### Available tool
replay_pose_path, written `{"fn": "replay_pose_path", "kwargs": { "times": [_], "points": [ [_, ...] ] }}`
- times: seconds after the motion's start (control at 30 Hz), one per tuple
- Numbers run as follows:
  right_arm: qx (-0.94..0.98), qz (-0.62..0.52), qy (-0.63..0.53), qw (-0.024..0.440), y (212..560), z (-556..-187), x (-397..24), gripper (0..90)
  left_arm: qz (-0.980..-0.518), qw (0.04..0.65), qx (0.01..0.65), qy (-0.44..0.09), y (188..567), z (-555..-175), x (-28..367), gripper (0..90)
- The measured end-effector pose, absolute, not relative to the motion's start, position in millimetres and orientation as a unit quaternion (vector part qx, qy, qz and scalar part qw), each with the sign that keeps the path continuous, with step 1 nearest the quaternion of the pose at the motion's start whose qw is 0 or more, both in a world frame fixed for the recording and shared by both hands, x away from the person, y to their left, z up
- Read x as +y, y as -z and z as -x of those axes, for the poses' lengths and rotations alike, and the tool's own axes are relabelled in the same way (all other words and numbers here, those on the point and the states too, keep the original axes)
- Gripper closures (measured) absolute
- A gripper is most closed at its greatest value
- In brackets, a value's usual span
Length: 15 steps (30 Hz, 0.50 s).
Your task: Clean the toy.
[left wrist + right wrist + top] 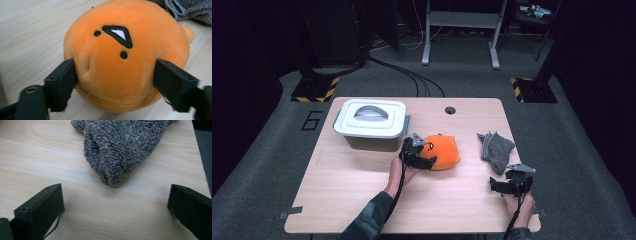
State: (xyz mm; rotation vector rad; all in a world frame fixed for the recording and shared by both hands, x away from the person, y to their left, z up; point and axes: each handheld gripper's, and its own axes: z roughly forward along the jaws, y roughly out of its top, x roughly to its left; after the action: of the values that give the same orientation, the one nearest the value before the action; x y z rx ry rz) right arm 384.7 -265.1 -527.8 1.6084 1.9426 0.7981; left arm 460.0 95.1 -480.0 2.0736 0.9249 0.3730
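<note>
One orange plush (125, 62) pinched in left gripper (115, 85); one grey cloth (122, 150); right gripper (115, 207) wide, empty.

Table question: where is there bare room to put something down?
The near left part of the table, in front of the lidded box, is bare. So is the strip between the orange plush and grey cloth. It is crowded where the left claw presses the plush.

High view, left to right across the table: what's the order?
Lidded box → left hand-held gripper → orange plush toy → grey knit cloth → right hand-held gripper.
</note>
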Motion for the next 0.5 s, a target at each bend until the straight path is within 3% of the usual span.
{"fn": "replay_pose_path", "kwargs": {
  "times": [0.27, 0.5],
  "points": [
    [0.712, -0.589, -0.294, 0.246, 527.9, -384.5, -265.0, 0.7, -0.838, 0.389, 0.351, -0.150, 479.5, -457.8, 91.4, 55.2],
    [0.711, -0.589, -0.295, 0.246, 527.9, -384.6, -265.2, 0.9, -0.838, 0.394, 0.343, -0.157, 478.4, -455.7, 90.8, 60.7]
  ]
}}
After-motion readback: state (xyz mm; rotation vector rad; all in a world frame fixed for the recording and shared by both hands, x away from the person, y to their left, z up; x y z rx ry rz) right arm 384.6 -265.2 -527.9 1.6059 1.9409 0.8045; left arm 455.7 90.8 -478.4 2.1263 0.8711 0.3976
